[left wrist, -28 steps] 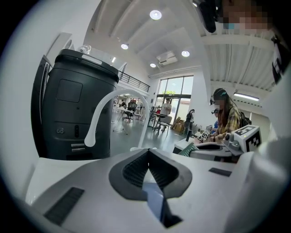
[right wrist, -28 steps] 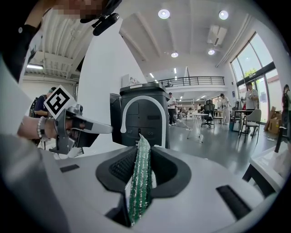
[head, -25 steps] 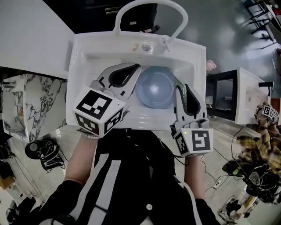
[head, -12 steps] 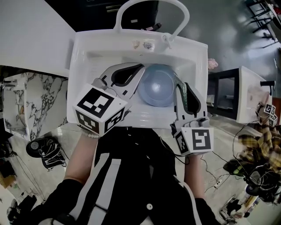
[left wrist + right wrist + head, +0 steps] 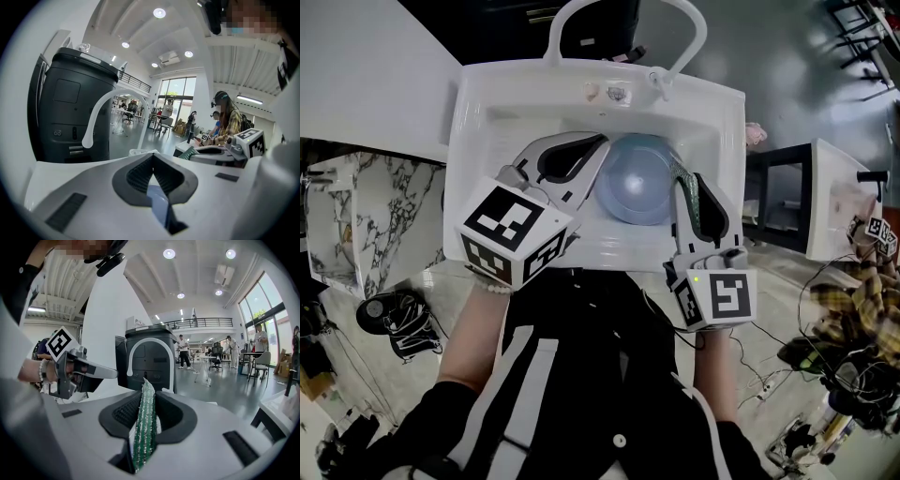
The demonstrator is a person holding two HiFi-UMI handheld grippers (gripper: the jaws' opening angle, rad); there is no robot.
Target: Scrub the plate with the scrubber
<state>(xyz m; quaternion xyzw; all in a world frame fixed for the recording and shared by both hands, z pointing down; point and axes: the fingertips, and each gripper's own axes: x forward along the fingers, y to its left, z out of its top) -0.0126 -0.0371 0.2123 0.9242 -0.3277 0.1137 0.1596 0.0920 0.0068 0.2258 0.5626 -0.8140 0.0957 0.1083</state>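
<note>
A pale blue plate [image 5: 637, 183] lies in the white sink [image 5: 478, 122]. My left gripper [image 5: 600, 147] is shut on the plate's left rim, and in the left gripper view the blue edge [image 5: 158, 206] shows between the closed pads of that gripper [image 5: 152, 157]. My right gripper [image 5: 679, 174] is at the plate's right rim, shut on a green glittery scrubber [image 5: 698, 208]. In the right gripper view the scrubber [image 5: 144, 427] stands upright in that gripper [image 5: 146, 392], its tip poking above the pads. Whether the scrubber touches the plate I cannot tell.
A white arched faucet [image 5: 628, 11] rises at the sink's far rim, in front of a dark machine [image 5: 152, 355]. A white box with a dark opening [image 5: 825, 202] stands to the right, a marble surface [image 5: 356, 216] to the left. People [image 5: 227, 119] are in the hall behind.
</note>
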